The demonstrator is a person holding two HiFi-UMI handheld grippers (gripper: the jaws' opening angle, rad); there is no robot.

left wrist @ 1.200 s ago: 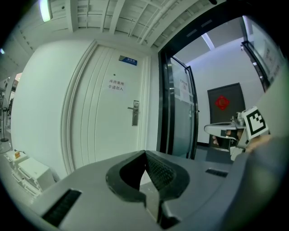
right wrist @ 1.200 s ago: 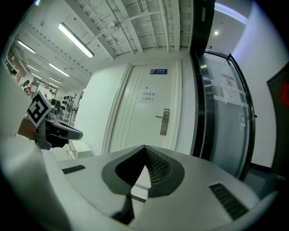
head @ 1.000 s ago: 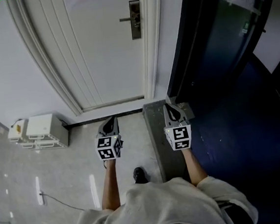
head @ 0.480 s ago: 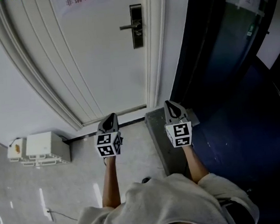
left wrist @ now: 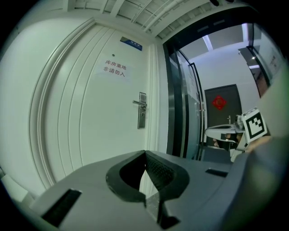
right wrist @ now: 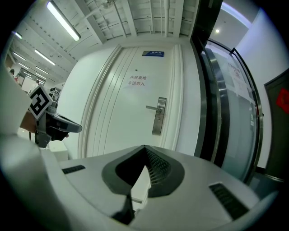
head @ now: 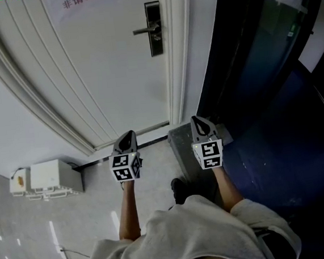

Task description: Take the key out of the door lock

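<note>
Low at 6 o'clock: left gripper (head: 129, 134), right gripper (head: 196, 119), jaws together, empty. Door lock (head: 153, 20) at 12 o'clock on white door (head: 116, 68), well apart from both; key too small to make out.

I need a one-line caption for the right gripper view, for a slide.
Right gripper, jaws shut and empty, facing the white door and its handle plate; left gripper at left.
</note>
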